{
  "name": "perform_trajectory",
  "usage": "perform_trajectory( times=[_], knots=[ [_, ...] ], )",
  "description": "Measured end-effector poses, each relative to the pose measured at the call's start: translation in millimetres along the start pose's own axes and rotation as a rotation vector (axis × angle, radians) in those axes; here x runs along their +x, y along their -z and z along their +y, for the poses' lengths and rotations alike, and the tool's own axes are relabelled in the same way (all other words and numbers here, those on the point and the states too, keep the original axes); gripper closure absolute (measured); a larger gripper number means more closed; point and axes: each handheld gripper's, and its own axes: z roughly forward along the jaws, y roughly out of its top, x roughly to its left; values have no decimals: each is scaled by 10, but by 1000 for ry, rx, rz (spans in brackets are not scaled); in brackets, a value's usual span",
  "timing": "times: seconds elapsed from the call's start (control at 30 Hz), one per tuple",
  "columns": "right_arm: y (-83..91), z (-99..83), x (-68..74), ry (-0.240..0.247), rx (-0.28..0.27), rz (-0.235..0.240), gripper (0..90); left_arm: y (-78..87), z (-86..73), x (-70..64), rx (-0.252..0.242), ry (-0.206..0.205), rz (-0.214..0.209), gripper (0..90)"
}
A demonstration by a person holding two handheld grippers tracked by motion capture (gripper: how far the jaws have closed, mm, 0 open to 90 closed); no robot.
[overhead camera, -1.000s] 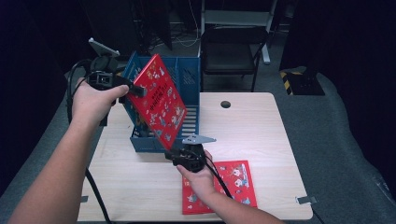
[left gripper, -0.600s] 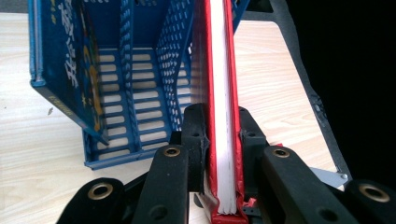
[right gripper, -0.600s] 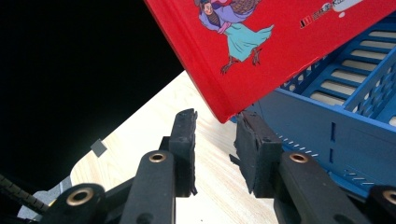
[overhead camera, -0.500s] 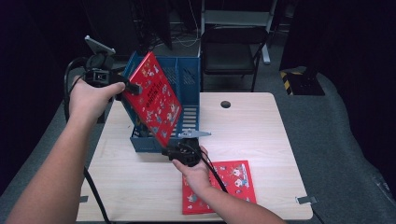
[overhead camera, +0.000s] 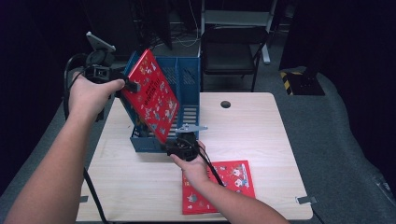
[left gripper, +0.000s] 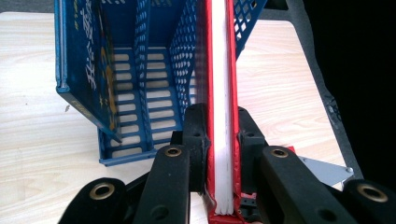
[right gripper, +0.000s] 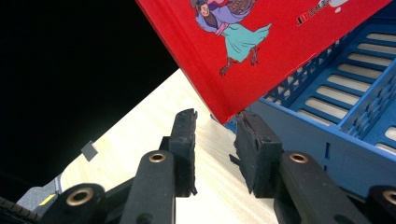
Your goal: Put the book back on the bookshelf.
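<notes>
Pages and red covers of the thin hardback picture book [left gripper: 221, 93] sit squeezed between the two black jaws of my left tool [left gripper: 222, 135], which is clamped on the book's edge. From that tool the book runs straight ahead, tilted, its far end over the blue perforated plastic file rack [left gripper: 140, 88] that lies just left of and beyond the jaws on the pale wooden worktop [left gripper: 32, 116]. From above, my left tool [overhead camera: 125, 86] holds the book [overhead camera: 152, 95] up at its upper left edge, so that the cover slopes down toward my right tool [overhead camera: 180, 143].

My right tool [right gripper: 214, 135] has its jaws apart, with nothing between them. The book's lower corner [right gripper: 224, 114] hangs just above the gap, close over the right-hand jaw; I cannot tell whether it touches. Beyond and to the right of those jaws is the rack's blue slotted floor [right gripper: 327, 93], and to the left of them the bare worktop [right gripper: 159, 102].

Behind my right tool, under my forearm, a second red picture book [overhead camera: 236, 177] lies flat on the worktop, well apart from the rack [overhead camera: 187, 77].
</notes>
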Motion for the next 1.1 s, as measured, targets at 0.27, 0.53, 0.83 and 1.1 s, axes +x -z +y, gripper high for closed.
perform_trajectory(
  times=[0.27,0.53,0.83,1.1],
  knots=[
    [-47,54,-51,-36,13,4,648,-27,52,2,0,1,20,793],
    [-92,104,-78,-32,22,-7,647,-68,101,13,23,14,35,794],
    [-152,139,-105,-18,37,-4,645,-81,113,37,21,40,56,793],
    [-203,186,-150,-1,50,-15,619,-94,127,80,36,40,56,794]
  ],
)
